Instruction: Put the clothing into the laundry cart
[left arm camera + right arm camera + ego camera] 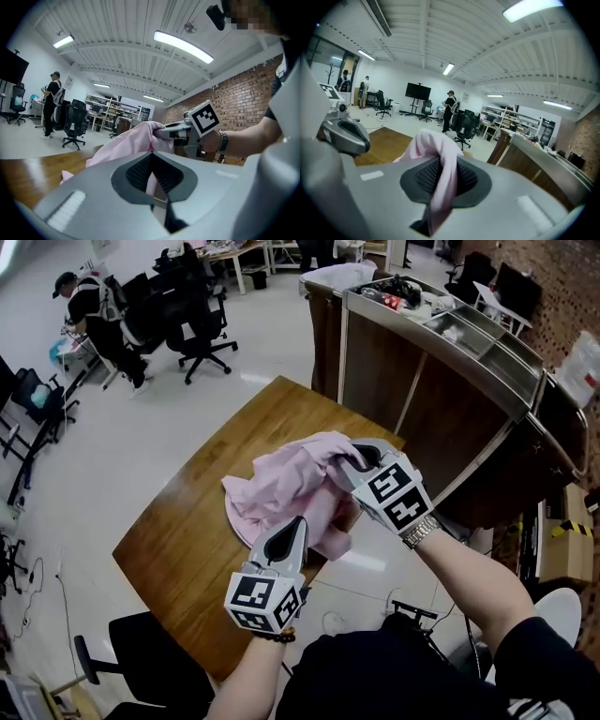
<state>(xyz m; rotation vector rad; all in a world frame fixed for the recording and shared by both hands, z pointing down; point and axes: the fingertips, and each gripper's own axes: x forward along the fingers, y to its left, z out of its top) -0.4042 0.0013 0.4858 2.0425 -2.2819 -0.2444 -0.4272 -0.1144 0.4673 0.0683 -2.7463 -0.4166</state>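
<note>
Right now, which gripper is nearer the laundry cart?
Right. The right gripper, shut on the pink garment, is beside the laundry cart; the left gripper grips it farther back.

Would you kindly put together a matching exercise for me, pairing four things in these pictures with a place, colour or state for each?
Things:
1. pink garment
2. wooden table
3. black office chair
4. right gripper

Place, colour or state:
A. brown
B. stands on the pale floor beyond the table
C. shut on a fold of cloth
D. bunched, gripped at two spots

Pairs: 1-D, 2-A, 3-B, 4-C
</note>
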